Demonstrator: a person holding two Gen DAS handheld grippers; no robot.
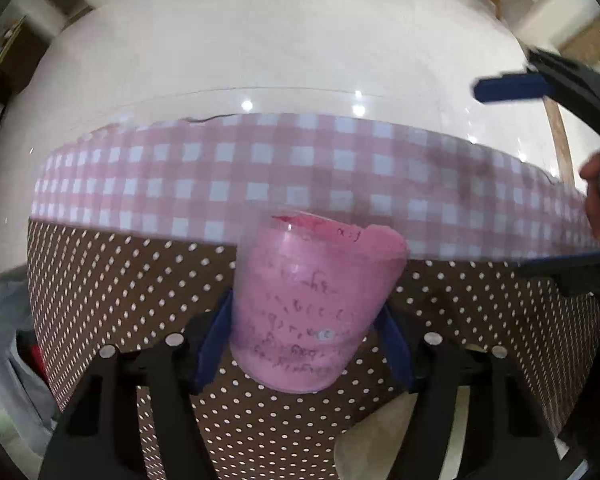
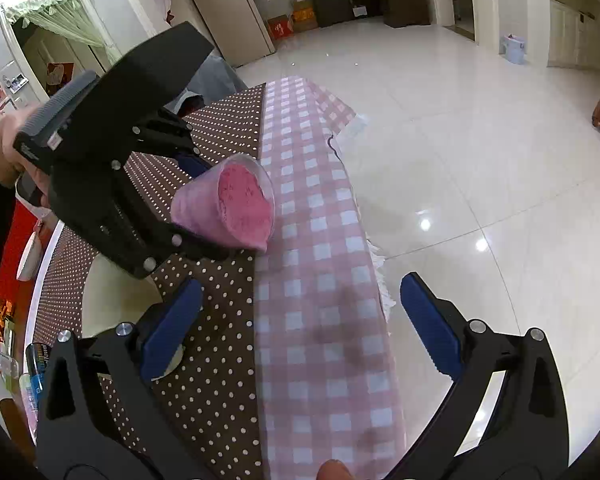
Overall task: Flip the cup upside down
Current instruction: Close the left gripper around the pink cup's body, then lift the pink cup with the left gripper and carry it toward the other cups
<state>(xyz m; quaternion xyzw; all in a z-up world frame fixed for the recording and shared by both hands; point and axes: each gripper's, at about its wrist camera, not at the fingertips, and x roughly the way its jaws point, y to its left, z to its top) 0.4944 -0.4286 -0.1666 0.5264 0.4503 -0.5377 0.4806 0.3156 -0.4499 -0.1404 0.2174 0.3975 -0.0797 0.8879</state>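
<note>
While the left gripper [image 1: 306, 336] is clamped on the pink cup [image 1: 312, 300], which is tilted with its mouth toward the checked cloth [image 2: 320, 280], the turn is best carried on slowly until the rim faces down. The right gripper [image 2: 300, 328] waits nearby, spread wide and empty, above the dotted cloth [image 2: 216, 300].

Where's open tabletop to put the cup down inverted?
Free: the pink gingham cloth, from the cup in the left gripper out to its fringed table edge, and the brown dotted cloth by the right gripper. Crowded: the near-left corner by the bottle.
</note>
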